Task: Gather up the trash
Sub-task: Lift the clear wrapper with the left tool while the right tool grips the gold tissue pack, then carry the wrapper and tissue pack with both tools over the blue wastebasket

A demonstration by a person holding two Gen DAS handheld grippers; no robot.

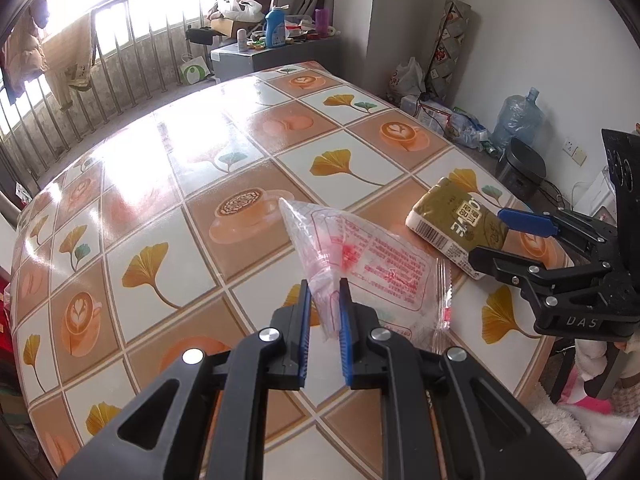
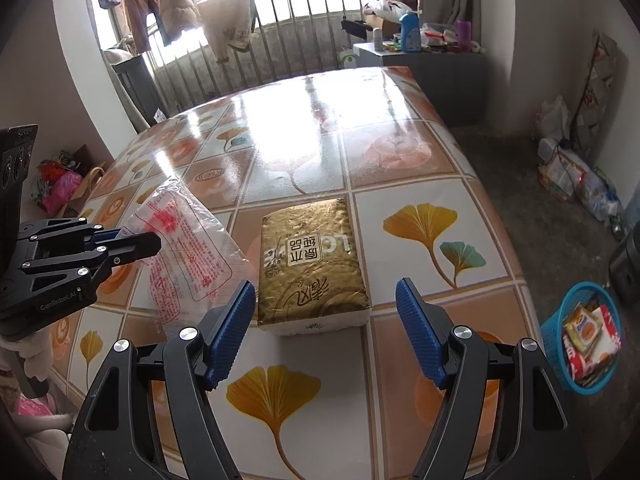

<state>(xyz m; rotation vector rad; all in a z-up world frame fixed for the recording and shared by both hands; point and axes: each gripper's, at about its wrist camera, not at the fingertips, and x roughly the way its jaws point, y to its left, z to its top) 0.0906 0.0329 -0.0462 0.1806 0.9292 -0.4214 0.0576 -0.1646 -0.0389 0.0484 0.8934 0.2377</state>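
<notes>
The left gripper is nearest the lens, its blue pads pinched onto the lower end of a clear plastic wrapper with red print, which stands up off the tiled surface and fans away from the fingers. The right gripper hangs with its jaws wide apart and empty, the gold tissue pack lying straight ahead, long axis in line with the fingers. The blue basket of trash sits on the floor off the surface's right edge — nearer the right gripper, so the wrapper likely has to travel rightward across the pack.
</notes>
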